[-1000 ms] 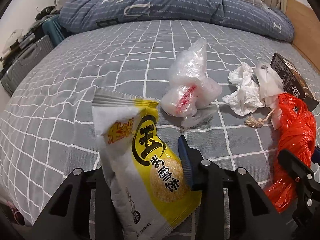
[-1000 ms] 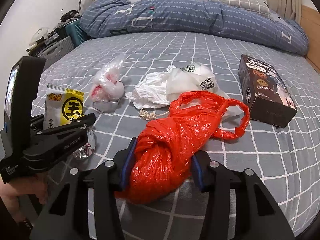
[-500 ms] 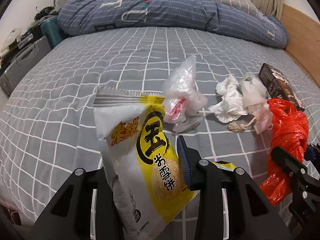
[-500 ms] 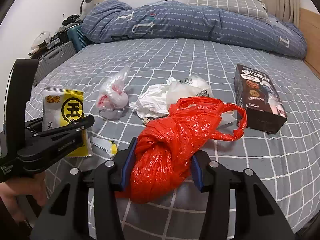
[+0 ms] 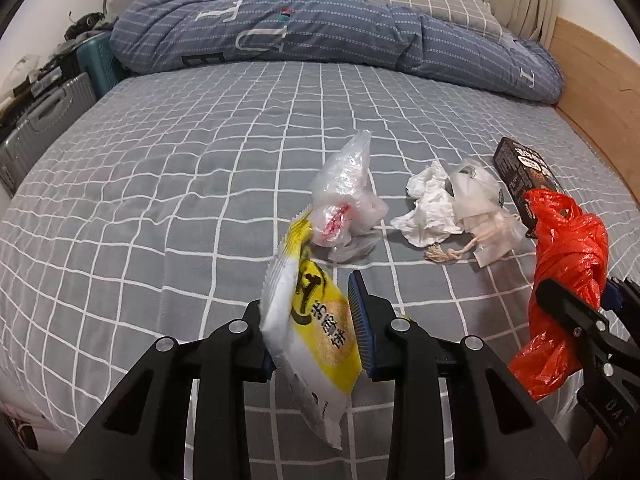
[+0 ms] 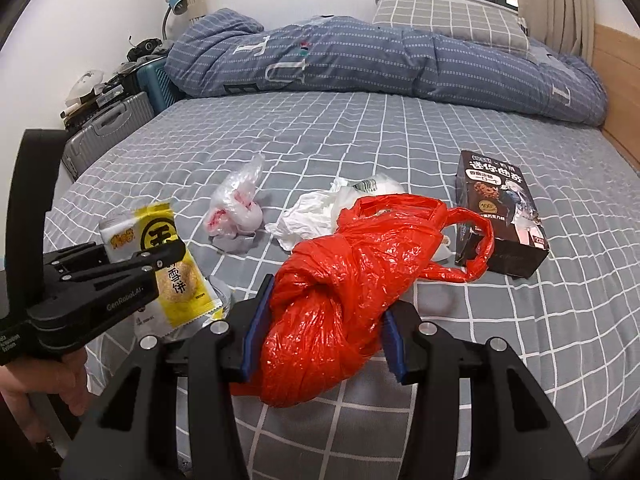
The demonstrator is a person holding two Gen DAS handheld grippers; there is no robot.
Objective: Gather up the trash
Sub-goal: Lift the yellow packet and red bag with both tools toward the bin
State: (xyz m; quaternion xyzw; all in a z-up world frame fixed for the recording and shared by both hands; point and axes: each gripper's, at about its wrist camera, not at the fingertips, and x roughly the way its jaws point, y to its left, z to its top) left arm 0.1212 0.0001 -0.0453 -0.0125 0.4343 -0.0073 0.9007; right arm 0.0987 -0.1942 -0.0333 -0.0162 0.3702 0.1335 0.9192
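One yellow snack packet (image 5: 316, 328), one red plastic bag (image 6: 344, 280), one clear plastic bag (image 5: 344, 200), one crumpled white paper wad (image 5: 430, 212), one dark snack box (image 6: 502, 212), two grippers, two suitcases, one desk lamp (image 6: 176, 4), one pillow (image 6: 448, 20), one duvet (image 6: 360, 60).

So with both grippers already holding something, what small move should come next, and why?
Probably bring the yellow snack packet in the left gripper over to the red plastic bag held by the right gripper. The left jaws have just been closing on the packet; the bag's mouth looks bunched, so it may need opening first.
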